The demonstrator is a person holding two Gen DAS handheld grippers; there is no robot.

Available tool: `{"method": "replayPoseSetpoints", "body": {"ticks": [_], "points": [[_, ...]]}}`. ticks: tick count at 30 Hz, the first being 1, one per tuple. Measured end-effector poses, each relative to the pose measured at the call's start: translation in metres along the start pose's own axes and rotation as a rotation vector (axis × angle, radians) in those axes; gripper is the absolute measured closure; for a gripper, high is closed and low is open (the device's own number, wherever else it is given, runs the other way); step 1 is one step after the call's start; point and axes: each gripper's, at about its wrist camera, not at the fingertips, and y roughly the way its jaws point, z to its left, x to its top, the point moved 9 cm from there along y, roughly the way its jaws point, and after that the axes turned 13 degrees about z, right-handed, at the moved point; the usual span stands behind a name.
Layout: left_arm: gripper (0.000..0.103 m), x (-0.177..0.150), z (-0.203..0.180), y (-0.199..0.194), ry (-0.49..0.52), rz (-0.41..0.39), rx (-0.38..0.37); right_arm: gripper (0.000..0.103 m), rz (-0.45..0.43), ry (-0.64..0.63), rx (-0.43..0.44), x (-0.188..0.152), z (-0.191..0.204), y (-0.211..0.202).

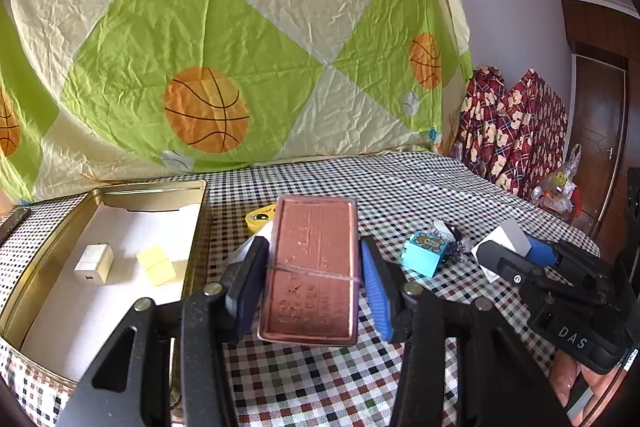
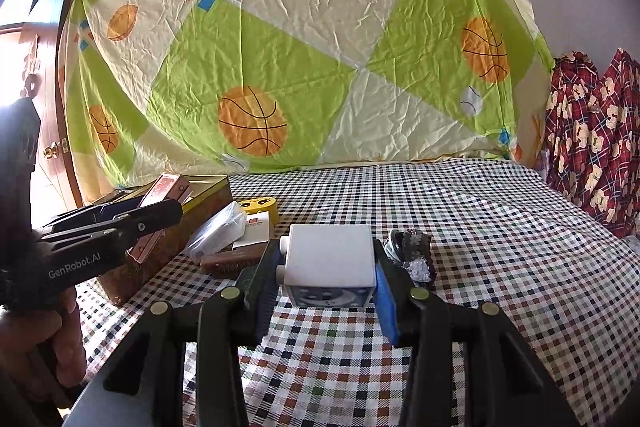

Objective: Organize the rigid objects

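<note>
Left gripper (image 1: 316,267): fingers clamped on either long side of the copper tin (image 1: 312,267). Right gripper (image 2: 326,279): fingers gripping the white block (image 2: 328,255), raised above the checked worktop (image 2: 480,227).

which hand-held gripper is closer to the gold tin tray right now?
Left. The left hand-held gripper, clamped on a copper tin, is right beside the gold tin tray. The right hand-held gripper, gripping a white block, sits farther out over the checked cloth.
</note>
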Motion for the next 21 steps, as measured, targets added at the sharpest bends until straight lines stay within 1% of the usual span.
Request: {"method": "replayPoseSetpoints", "body": {"ticks": [21], "points": [[0.058,0.003,0.007,-0.013,-0.009,-0.062,0.021,0.058,-0.083,-0.015,-0.029,0.002,0.002,-0.015]]}}
